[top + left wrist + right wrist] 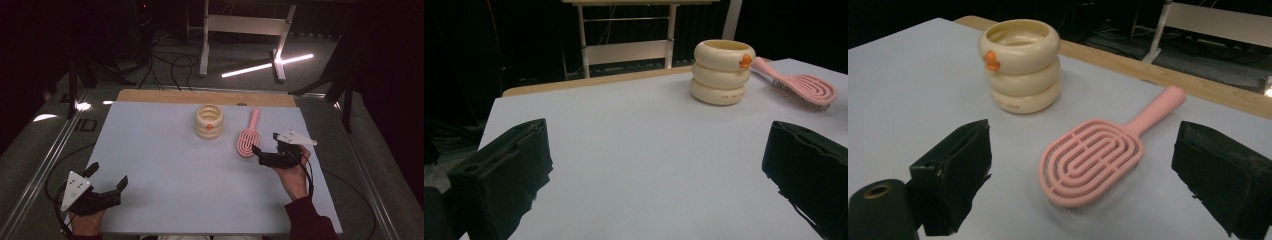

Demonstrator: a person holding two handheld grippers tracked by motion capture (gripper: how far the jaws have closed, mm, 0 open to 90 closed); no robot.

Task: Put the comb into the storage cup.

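Observation:
A pink hairbrush [247, 136] lies bristles down on the pale blue mat [165, 165], its handle pointing away. Left of it stands a cream ringed cup [209, 121] with an orange knob. My right gripper [265, 143] is open just right of the brush head. In the right gripper view the hairbrush [1090, 162] lies between and slightly ahead of the jaws, which do not touch it, and the cup [1020, 65] stands behind. My left gripper [108, 175] rests open near the front left corner, holding nothing. From there the cup [723, 72] and hairbrush [804, 90] sit far ahead.
A wooden strip [205, 96] borders the mat's far edge. Beyond it stands a white table frame [245, 30] on a dark floor with cables [170, 65]. Metal rails [45, 165] run along both sides of the table.

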